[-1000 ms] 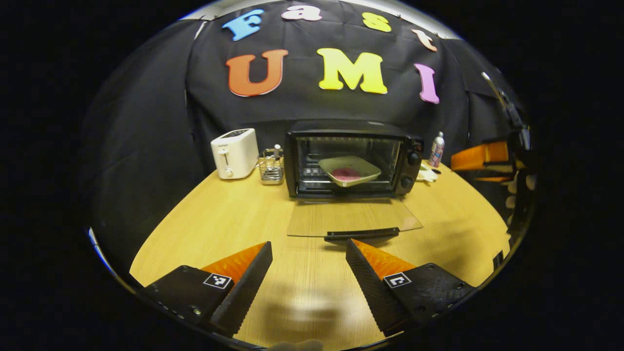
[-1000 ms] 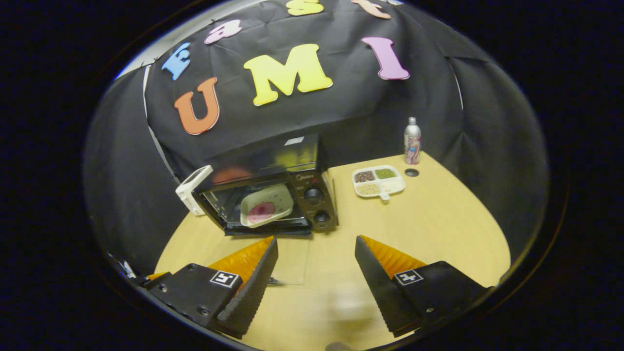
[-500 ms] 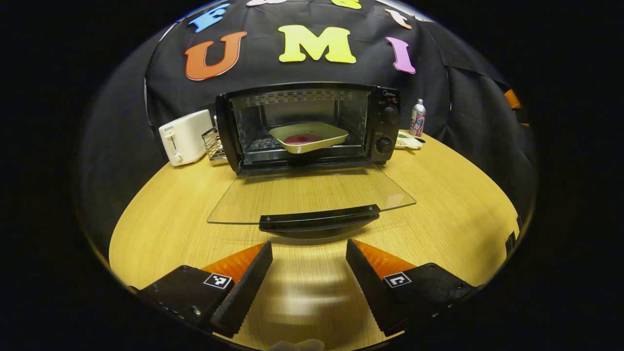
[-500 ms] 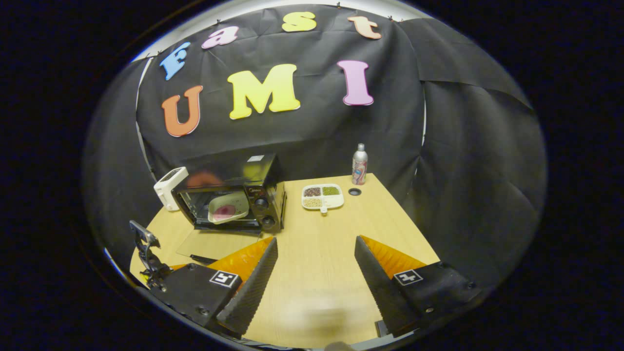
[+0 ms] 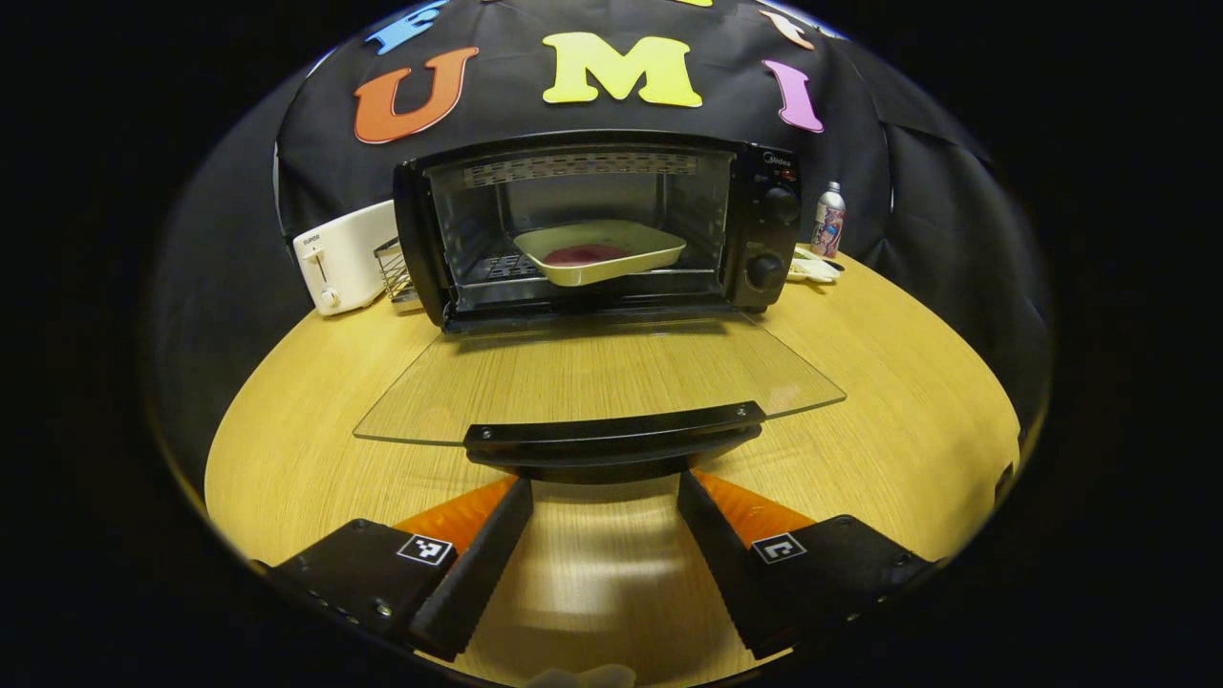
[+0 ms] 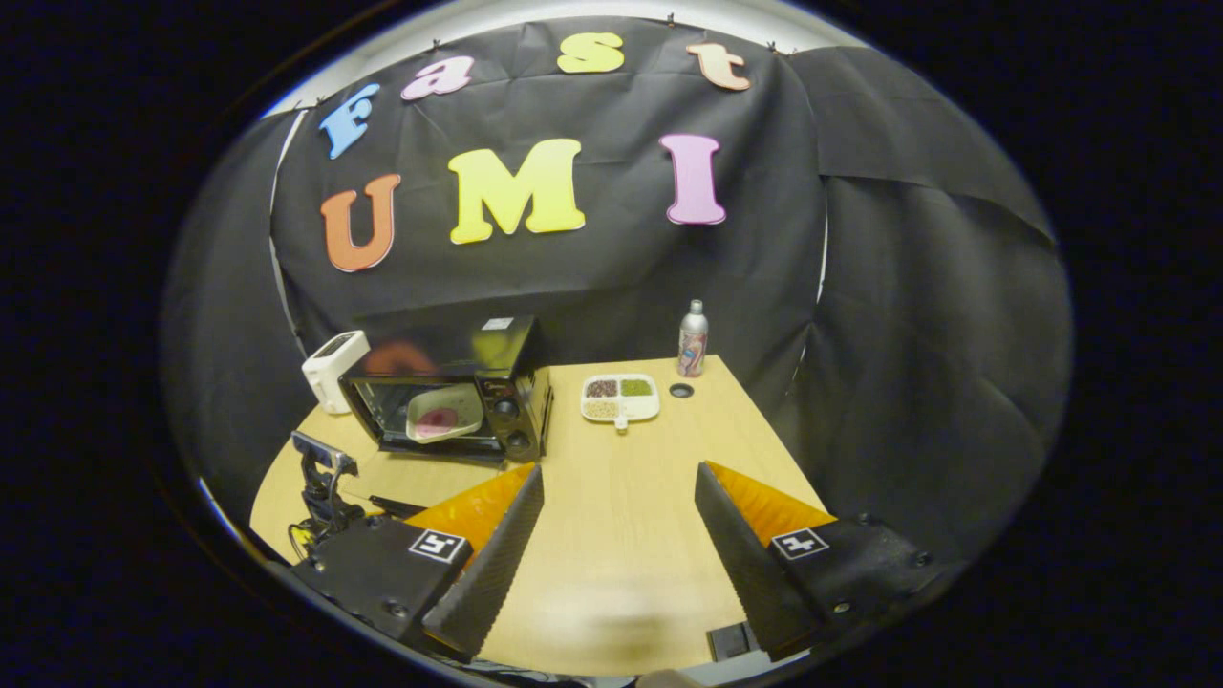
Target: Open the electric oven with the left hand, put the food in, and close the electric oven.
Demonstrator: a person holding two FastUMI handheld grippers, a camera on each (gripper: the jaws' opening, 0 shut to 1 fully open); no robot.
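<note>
The black electric oven stands open, its glass door lying flat towards me. On the rack inside sits a pale square dish with pink food. My left gripper is open, low over the table, its tips just short of the door's black handle and touching nothing. My right gripper is open and empty, held back and to the right of the oven. The dish shows through the oven's open front, and the left gripper's housing stands by the door.
Left of the oven stand a white toaster and a wire rack. To its right are a divided tray of grains, a small bottle and a black cap. The wooden table ends at the black cloth wall.
My left gripper has dropped and closed in on the flat door's handle. My right gripper has drawn back from the oven. The dish has stayed on the rack.
</note>
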